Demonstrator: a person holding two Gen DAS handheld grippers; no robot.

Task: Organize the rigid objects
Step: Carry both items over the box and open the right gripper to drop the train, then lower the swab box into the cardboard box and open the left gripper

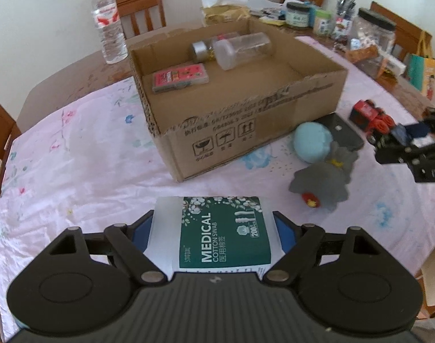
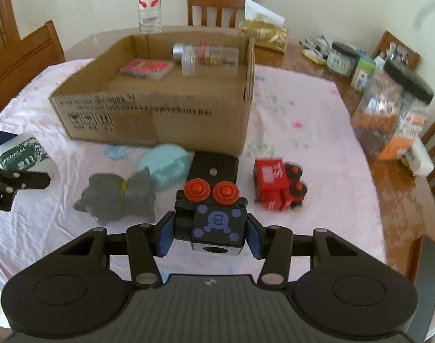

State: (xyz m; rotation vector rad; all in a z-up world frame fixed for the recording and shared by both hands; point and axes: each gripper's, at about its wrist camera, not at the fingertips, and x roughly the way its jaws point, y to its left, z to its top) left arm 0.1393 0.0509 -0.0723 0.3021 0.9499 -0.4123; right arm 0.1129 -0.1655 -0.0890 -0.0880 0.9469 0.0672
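My left gripper is shut on a white cotton swab container with a green "MEDICAL" label, held above the pink cloth in front of the open cardboard box. The box holds a red card case, a clear plastic jar and a silver-capped bottle. My right gripper is shut on a black toy block with two red knobs and a blue emblem. A red toy train, a grey plush, a blue round case and a black flat object lie by the box.
A water bottle stands behind the box. Jars, packets and a gold bag crowd the table's far right side. Wooden chairs ring the table. A pink floral cloth covers the table.
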